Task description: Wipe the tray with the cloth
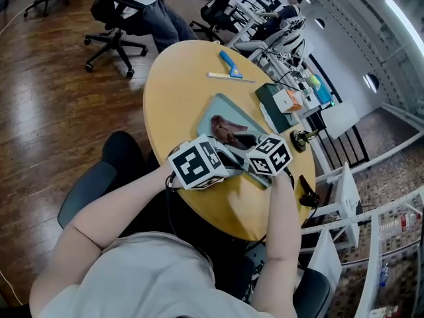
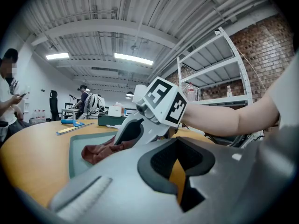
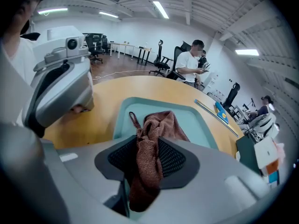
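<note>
A teal tray [image 1: 225, 108] lies on the round yellow table [image 1: 179, 91], with a brown cloth [image 1: 228, 131] bunched on its near half. In the right gripper view the cloth [image 3: 148, 148] hangs between the mesh pads, and my right gripper [image 3: 147, 164] is shut on it over the tray [image 3: 201, 120]. My left gripper [image 1: 225, 159] sits at the tray's near left edge. In the left gripper view it [image 2: 177, 160] is shut with nothing in it, only table showing under the jaws. That view has the right gripper [image 2: 124, 139] down on the cloth [image 2: 100, 152].
A blue tool [image 1: 230, 63] and a ruler [image 1: 230, 78] lie at the table's far side. A dark green pad [image 1: 273, 105] with a small box [image 1: 289, 100] sits right of the tray. A person sits on an office chair [image 1: 116, 18] beyond the table.
</note>
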Motion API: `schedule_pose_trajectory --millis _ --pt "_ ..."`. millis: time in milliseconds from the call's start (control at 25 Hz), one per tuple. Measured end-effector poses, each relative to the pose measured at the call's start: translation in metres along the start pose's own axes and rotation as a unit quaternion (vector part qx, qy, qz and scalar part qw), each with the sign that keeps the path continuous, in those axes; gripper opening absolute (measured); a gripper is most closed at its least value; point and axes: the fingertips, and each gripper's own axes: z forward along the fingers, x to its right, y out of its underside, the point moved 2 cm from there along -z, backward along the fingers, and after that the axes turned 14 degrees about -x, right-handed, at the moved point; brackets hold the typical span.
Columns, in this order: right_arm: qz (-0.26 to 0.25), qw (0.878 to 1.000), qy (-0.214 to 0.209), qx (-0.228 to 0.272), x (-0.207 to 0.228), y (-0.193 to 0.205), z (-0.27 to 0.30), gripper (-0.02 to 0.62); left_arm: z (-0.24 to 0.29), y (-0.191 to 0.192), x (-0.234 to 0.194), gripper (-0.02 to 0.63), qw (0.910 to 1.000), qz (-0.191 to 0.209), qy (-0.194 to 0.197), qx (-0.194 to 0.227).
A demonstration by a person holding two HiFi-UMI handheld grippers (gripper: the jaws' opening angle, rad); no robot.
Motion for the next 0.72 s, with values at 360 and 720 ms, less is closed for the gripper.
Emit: schedule_pose_trajectory --millis 360,720 --pt "-0.002 0.999 -0.031 0.031 -0.017 0.002 -0.003 0.143 0.000 0.004 0.006 0.002 1.0000 0.003 0.008 0.004" --pt "0.014 0.999 -0.020 0.027 0.007 -0.010 0.004 0.143 0.003 -0.002 0.001 0.002 1.0000 0.004 0.007 0.002"
